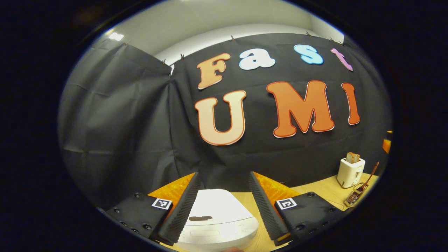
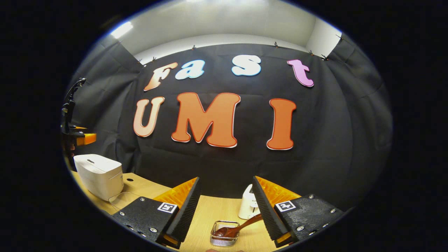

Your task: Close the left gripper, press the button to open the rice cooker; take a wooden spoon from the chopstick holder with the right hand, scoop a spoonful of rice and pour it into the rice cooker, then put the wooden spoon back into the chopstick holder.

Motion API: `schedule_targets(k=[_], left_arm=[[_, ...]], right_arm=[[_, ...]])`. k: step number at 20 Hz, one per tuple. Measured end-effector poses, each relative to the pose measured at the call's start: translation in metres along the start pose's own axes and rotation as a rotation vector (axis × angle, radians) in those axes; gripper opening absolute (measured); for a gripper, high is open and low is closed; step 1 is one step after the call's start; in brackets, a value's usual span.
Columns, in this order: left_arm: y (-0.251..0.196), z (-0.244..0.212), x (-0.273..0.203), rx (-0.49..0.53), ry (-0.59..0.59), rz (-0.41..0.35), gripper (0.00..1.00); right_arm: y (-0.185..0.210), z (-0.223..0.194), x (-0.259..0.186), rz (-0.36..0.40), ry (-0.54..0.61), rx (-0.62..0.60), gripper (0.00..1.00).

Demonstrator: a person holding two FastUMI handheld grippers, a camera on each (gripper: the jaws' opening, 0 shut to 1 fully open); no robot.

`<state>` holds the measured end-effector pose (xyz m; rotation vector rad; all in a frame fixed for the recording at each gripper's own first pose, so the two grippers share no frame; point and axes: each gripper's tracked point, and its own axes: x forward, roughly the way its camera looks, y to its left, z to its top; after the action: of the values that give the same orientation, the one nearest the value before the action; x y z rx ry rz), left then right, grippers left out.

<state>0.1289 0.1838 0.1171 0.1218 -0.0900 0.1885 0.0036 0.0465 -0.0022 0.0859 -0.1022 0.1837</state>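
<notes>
Left gripper (image 1: 223,203): seen at the bottom centre of the left gripper view, fingers spread wide, nothing grasped.
Rice cooker (image 1: 217,220): a white body with the lid down, framed between those fingers at the lower centre; also shown at the lower left of the right gripper view, on the wooden table (image 2: 213,210).
Right gripper (image 2: 224,206): released and empty, at the bottom centre of the right gripper view.
Wooden spoon (image 2: 238,228): laid tilted in the wire chopstick holder (image 2: 224,238), lower centre, handle leaning right toward the toaster (image 2: 249,206).
Step in hand: judged to be the very start; the lid is not yet opened.
Next move: the left fingers are to be brought together, then lowered onto the cooker's button.
</notes>
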Motion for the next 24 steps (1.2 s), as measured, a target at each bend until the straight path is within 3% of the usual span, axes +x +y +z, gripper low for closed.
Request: schedule_targets(k=[3,6,7,11,13,24], left_arm=[[-0.018,-0.007,-0.009,0.026,-0.031,-0.045,0.92],[-0.026,-0.015,-0.017,-0.001,-0.045,-0.032,0.97],[-0.029,-0.02,-0.018,-0.014,-0.038,-0.042,0.92],[-0.03,-0.03,-0.02,-0.041,-0.013,-0.046,0.97],[-0.034,-0.031,-0.022,-0.038,-0.009,-0.058,0.92],[-0.043,-0.04,-0.027,-0.005,0.017,-0.077,0.97]], right_arm=[[-0.001,-0.007,-0.002,0.007,0.007,0.004,0.88],[-0.008,-0.007,-0.001,-0.034,-0.016,-0.028,0.89],[-0.007,-0.008,-0.001,-0.041,-0.023,-0.045,0.89],[0.002,-0.014,-0.002,-0.016,-0.015,-0.067,0.9],[0.006,-0.014,-0.002,-0.003,-0.017,-0.061,0.91],[-0.009,-0.019,-0.005,-0.03,-0.003,-0.078,0.91]])
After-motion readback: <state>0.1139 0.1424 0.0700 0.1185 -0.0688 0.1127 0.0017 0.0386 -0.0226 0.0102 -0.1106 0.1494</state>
